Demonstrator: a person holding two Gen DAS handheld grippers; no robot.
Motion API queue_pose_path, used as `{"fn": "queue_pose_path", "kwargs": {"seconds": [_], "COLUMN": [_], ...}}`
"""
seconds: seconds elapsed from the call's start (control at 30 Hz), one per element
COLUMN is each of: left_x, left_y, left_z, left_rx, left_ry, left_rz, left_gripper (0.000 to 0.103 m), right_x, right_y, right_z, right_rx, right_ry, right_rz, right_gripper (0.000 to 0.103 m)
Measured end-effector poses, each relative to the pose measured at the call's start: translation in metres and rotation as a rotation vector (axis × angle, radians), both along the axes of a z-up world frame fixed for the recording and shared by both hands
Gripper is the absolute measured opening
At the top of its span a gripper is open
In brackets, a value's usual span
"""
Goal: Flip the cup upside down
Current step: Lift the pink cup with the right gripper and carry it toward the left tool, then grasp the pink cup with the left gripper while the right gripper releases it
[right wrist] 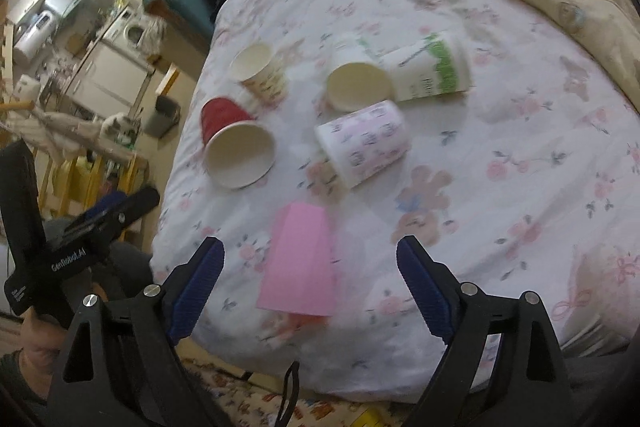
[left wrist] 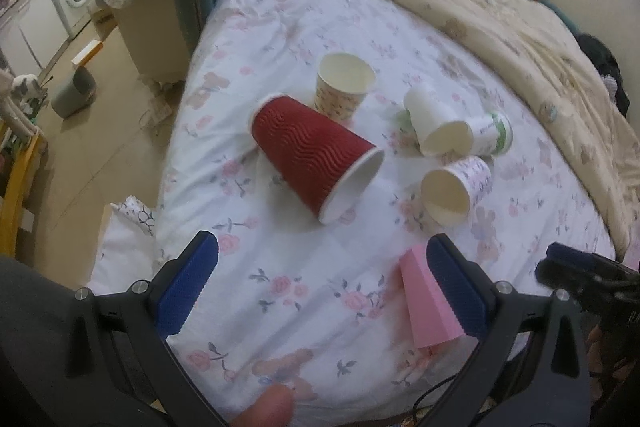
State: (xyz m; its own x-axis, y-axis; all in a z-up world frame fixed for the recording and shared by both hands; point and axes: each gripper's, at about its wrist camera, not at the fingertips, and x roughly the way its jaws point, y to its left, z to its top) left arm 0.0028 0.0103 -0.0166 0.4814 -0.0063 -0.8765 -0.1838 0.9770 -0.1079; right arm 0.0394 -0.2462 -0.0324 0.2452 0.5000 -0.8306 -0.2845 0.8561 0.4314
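Observation:
Several paper cups lie on a floral bedsheet (left wrist: 280, 291). A red ribbed cup (left wrist: 312, 151) lies on its side, mouth toward me; it also shows in the right wrist view (right wrist: 236, 143). A pink cup (right wrist: 298, 265) stands upside down near the bed's front edge, also in the left wrist view (left wrist: 426, 303). A patterned cup (left wrist: 344, 87) stands upright behind the red one. My left gripper (left wrist: 320, 287) is open and empty, in front of the red cup. My right gripper (right wrist: 310, 279) is open, its fingers either side of the pink cup without touching it.
A white cup (left wrist: 436, 123), a green-banded cup (left wrist: 494, 133) and a purple-patterned cup (left wrist: 456, 187) lie on their sides at the right. A beige duvet (left wrist: 500, 11) is bunched along the far side. The bed's left edge drops to the floor, with a grey bin (left wrist: 76, 93).

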Motion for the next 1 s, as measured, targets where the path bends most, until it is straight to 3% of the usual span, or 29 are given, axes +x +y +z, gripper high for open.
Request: {"fn": "queue_pose_path", "kwargs": {"seconds": [0.13, 0.37, 0.5, 0.67, 0.9, 1.0], "left_x": [0.007, 0.018, 0.019, 0.028, 0.044, 0.048], "left_y": [-0.006, -0.013, -0.032, -0.056, -0.083, -0.094], "left_z": [-0.001, -0.008, -0.018, -0.039, -0.073, -0.081], "left_rx": [0.01, -0.024, -0.06, -0.128, -0.144, -0.134], "left_ry": [0.014, 0.078, 0.111, 0.205, 0.344, 0.362], "left_rz": [-0.009, -0.001, -0.036, -0.06, -0.08, -0.101], "left_gripper": [0.103, 0.102, 0.101, 0.093, 0.077, 0.077], "right_x": [0.004, 0.006, 0.01, 0.014, 0.014, 0.016], "right_y": [-0.024, -0.038, -0.05, -0.058, -0.069, -0.072], "right_z": [-0.001, 0.001, -0.011, -0.016, -0.019, -0.023], "right_rx": [0.078, 0.077, 0.123, 0.148, 0.186, 0.193], "right_ry": [-0.001, -0.028, 0.037, 0.066, 0.093, 0.116], "right_rz": [-0.104, -0.179, -0.234, -0.268, -0.318, -0.33], "right_gripper": [0.09, 0.09, 0.09, 0.09, 0.09, 0.09]}}
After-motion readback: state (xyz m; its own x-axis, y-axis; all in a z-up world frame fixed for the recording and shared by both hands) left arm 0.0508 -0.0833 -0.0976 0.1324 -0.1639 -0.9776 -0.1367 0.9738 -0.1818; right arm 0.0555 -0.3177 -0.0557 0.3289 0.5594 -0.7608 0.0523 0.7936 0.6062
